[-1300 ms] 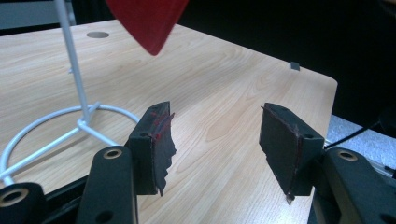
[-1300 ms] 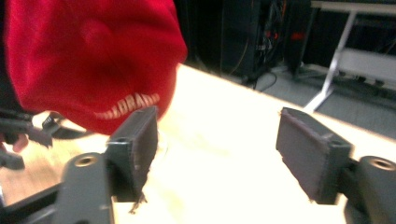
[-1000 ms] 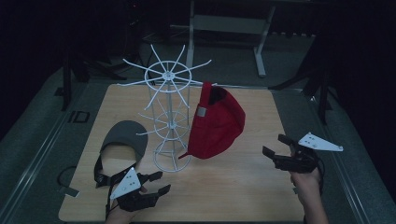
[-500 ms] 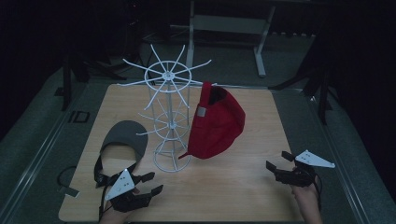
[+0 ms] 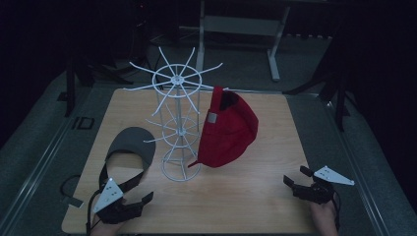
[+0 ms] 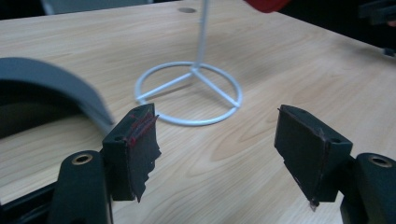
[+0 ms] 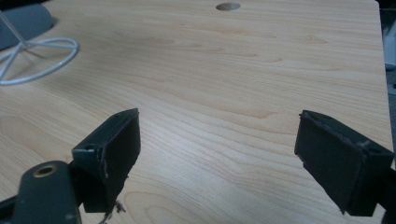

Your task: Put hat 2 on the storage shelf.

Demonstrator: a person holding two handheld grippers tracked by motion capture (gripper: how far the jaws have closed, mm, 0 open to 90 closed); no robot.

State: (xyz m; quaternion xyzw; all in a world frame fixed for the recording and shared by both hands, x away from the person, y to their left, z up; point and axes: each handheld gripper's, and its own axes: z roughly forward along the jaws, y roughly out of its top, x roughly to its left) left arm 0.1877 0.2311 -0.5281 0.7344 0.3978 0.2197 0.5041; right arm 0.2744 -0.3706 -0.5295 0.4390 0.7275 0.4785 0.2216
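Left tongs [image 5: 132, 206]: nearest me, at the table's near-left edge. I read the jaws as spread apart, and they have just been opening; nothing sits between the pads [image 6: 142, 149], only bare wood.
Right tongs [image 5: 295, 183]: near-right corner, low over the table, jaws wide with nothing in them. Black pads [image 7: 119, 154], frayed at the edges.
Grey cap [image 5: 127, 147]: the one left to deal with, by my judgement. It lies on the table just beyond the left tongs, its curved brim [image 6: 56, 81] matte and stiff, a dark strap loop trailing toward me. Not gripped.
Table [image 5: 255, 196]: pale wood-grain top, smooth, square-cornered, a round hole [image 7: 228, 6] near the far edge.
Rack [image 5: 181, 123]: thin white wire, ring base [image 6: 189, 100] with three spokes, upright post, radiating arms at top and mid height. Just beside the grey cap, on its right.
Red cap [image 5: 228, 130]: soft fabric, rounded crown, hanging from an upper arm on the rack's right side, a small grey tag showing.
Progress: I judge it about half done. One cap hangs; the grey one waits on the table, not yet lifted.
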